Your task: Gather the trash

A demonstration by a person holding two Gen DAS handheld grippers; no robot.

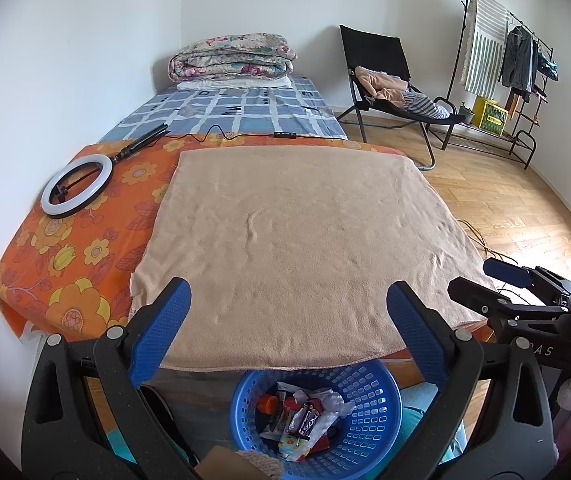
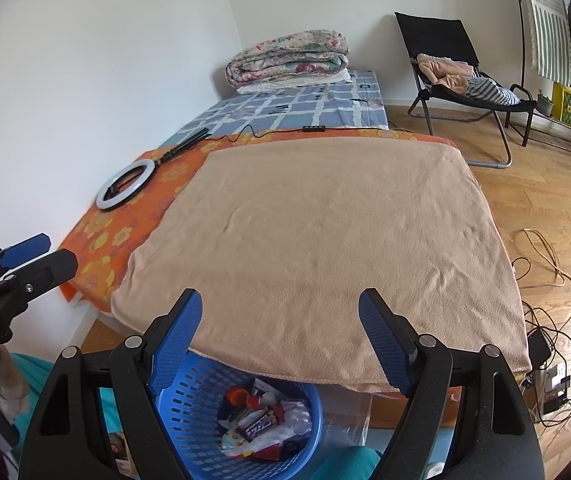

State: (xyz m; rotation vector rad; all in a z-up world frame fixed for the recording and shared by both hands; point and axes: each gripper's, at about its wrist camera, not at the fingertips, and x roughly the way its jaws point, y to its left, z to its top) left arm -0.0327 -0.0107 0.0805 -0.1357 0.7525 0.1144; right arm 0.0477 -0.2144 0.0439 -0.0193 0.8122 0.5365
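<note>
Ring light beside peach towel

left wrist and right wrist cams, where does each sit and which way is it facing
Left wrist: on the left gripper, angled down over the tan towel and blue basket; its open fingers show, and the right gripper at the right edge.
Right wrist: on the right gripper, same aim; its open fingers show, left gripper at the left edge.
Shared: towel, basket, ring light, black chair.

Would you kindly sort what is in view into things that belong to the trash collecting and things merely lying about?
Belongs to the job:
blue basket
wrappers inside it

Just lying about:
ring light
folded quilt
black chair
clothes rack
peach towel
</note>
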